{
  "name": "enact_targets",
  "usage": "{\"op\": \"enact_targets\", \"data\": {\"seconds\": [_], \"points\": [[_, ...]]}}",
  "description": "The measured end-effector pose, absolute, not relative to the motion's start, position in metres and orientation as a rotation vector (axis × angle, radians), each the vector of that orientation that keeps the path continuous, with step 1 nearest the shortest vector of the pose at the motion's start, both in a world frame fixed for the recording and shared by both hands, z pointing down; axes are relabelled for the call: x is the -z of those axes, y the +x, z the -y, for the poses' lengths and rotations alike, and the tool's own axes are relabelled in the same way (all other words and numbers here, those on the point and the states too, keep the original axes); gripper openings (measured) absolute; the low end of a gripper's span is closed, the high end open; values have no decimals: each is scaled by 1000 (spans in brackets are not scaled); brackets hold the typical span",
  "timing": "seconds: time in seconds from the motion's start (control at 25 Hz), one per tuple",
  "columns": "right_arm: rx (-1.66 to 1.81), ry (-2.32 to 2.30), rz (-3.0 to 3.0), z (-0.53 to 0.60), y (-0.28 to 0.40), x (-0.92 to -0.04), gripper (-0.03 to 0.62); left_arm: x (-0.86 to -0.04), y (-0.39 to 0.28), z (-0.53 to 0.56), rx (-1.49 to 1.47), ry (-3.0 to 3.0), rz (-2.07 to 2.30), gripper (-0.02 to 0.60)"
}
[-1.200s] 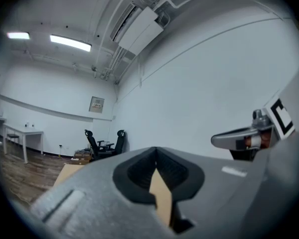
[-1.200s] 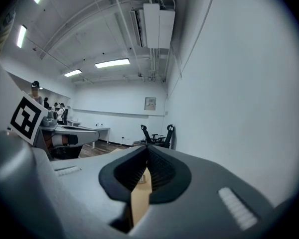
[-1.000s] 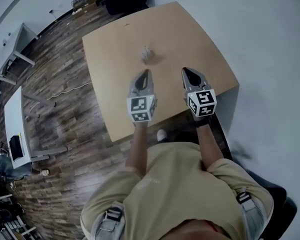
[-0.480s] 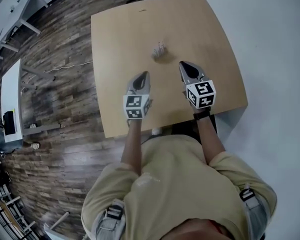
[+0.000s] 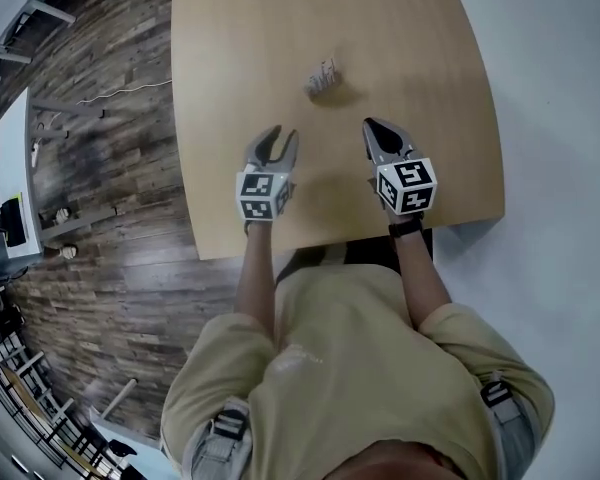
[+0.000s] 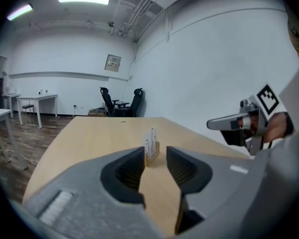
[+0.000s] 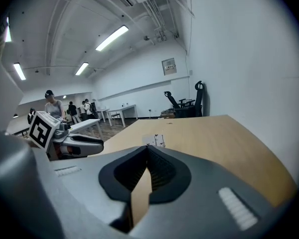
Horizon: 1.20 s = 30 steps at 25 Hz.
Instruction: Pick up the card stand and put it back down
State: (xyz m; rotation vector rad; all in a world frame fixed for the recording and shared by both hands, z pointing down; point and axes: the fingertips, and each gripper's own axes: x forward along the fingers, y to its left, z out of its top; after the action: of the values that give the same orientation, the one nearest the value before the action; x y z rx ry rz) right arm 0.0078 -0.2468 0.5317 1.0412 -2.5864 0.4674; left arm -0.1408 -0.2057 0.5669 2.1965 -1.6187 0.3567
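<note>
The card stand is a small wooden holder with white cards, upright on the wooden table beyond both grippers. In the left gripper view the card stand shows just past the jaw gap. My left gripper hovers over the table short of it, its jaws opening with nothing between them. My right gripper is shut and empty, right of the left one. In the right gripper view the card stand stands ahead, and the left gripper shows at the left.
The table's near edge lies just under the person's wrists. Wooden floor lies left of the table, with white desks further left. Office chairs stand beyond the table's far end, and people stand in the background.
The left gripper's jaws have parted; they were shut in both earlier frames. The view has shifted, so the table and card stand sit higher and more centred. Both grippers keep roughly the same places.
</note>
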Motion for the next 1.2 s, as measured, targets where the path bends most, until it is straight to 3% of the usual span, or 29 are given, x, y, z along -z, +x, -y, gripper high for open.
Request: {"op": "enact_targets", "data": {"seconds": [0.28, 0.48, 0.92, 1.2], "points": [[-524, 973, 2563, 267, 5, -563, 5, -603, -133, 252, -377, 2261, 1550, 218], [-571, 969, 2527, 278, 8, -590, 5, -630, -130, 276, -430, 2284, 1501, 314], [-689, 909, 2461, 280, 16, -657, 5, -695, -123, 329, -565, 2314, 1437, 322], [-740, 910, 2472, 297, 19, -670, 5, -716, -116, 365, -595, 2335, 1425, 296]]}}
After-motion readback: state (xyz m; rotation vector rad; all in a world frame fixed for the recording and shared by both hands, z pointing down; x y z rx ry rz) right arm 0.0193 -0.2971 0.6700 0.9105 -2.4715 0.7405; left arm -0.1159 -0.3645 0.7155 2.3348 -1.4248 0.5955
